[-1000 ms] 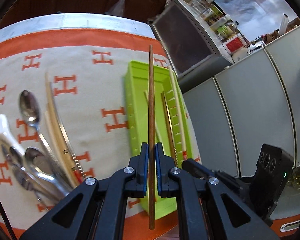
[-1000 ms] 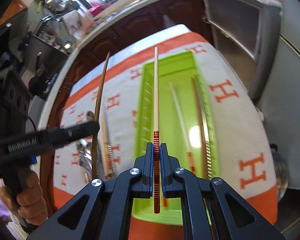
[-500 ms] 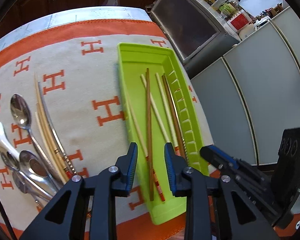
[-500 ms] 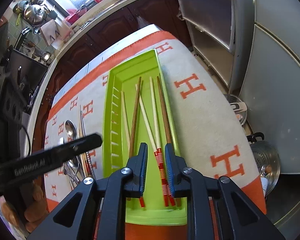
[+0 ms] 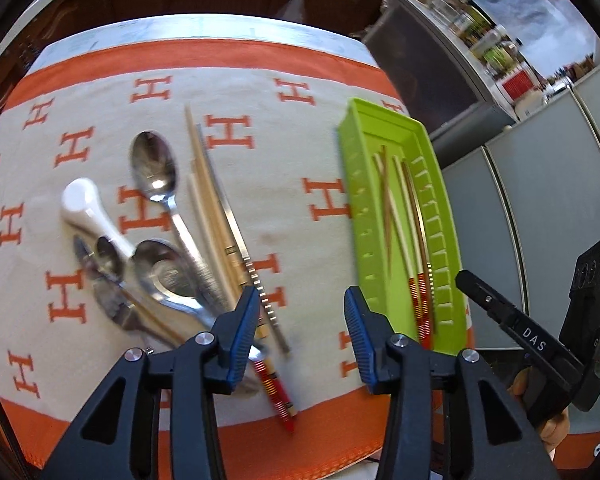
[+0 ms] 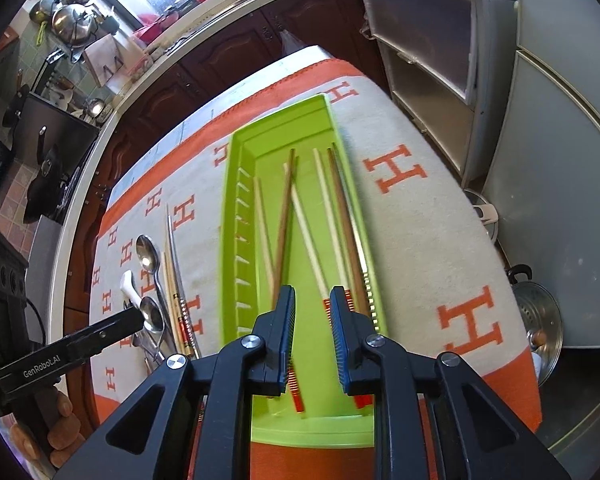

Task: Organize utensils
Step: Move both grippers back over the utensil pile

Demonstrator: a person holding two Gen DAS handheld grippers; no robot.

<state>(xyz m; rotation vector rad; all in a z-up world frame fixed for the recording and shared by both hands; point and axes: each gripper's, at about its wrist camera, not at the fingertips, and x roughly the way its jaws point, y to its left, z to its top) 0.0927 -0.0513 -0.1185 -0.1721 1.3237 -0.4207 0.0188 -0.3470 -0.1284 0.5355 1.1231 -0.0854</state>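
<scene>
- Nearest me, the left gripper [image 5: 300,320] hangs over bare cloth with nothing between its blue pads, and the jaws are opening. The leftover pile sits around its 10 o'clock.
- That pile on the cream-and-orange H-patterned tablecloth [image 5: 284,184]: pale wooden chopsticks with red-banded ends [image 5: 220,232], a thin metal chopstick with a ridged grip [image 5: 240,252], shiny steel spoons [image 5: 156,172] and a white ceramic spoon [image 5: 88,208], all overlapping.
- The right gripper [image 6: 312,332] is parked just above the near end of the long lime-green plastic tray [image 6: 236,216], jaws slightly apart, pinching nothing.
- In the tray, at the left gripper's 1 o'clock, several chopsticks [image 6: 300,216] lie loosely, two crossing.
- My guess for the next grab: go for the chopsticks on the tray-side edge of the pile, line the pads up across the stick, not along it, and pinch near the banded end so the spoons don't get dragged along.
- Then lay it down parallel to the tray walls, low, so it doesn't bounce.
</scene>
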